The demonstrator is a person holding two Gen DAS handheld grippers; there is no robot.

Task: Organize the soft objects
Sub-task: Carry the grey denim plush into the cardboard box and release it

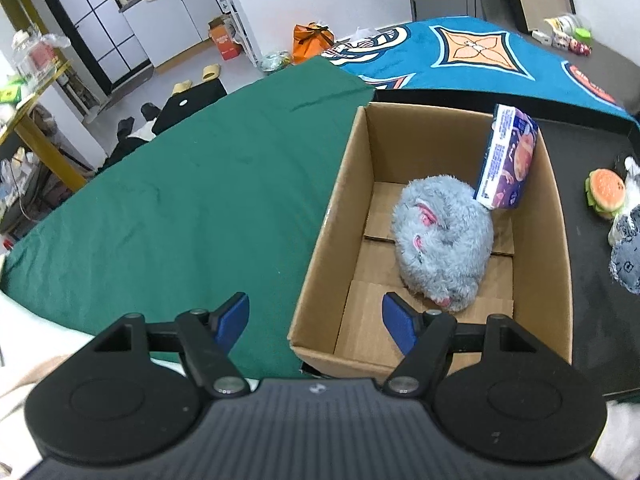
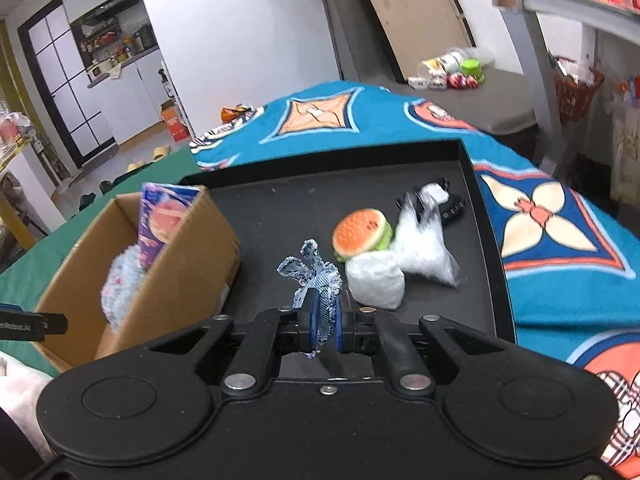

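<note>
Left wrist view: 1 cardboard box (image 1: 348, 184) stands open where the green cloth (image 1: 180, 184) meets the black tray (image 1: 592, 168). In it lie 2 things: 1 grey plush mouse (image 1: 440, 240) on the box floor, and 1 purple packet (image 1: 508, 160) standing tilted against the box's far right corner, touching the mouse. The left tool (image 1: 316, 320) hovers over the box's near left corner with its blue pads spread wide and nothing between them.

In the right wrist view, the right tool (image 2: 323, 326) is pressed together, pinching 1 frayed denim piece (image 2: 316, 276) above the near part of the tray. Beyond it on the tray sit 1 toy hamburger (image 2: 362, 232), 1 white soft lump (image 2: 376, 280) touching the burger, 1 clear bag of white stuffing (image 2: 424, 252) just beside them, and 1 black item (image 2: 452, 204) near the far right corner, too blurred to identify.

A blue patterned blanket (image 2: 560, 280) covers the surface along the tray's far and right edges. The room beyond has white walls, white cabinets (image 1: 176, 20), 1 black-framed glass door (image 1: 92, 16), 1 pair of yellow slippers (image 1: 196, 78) on the floor and 1 orange bag (image 1: 312, 40) past the far edge of the green cloth.
</note>
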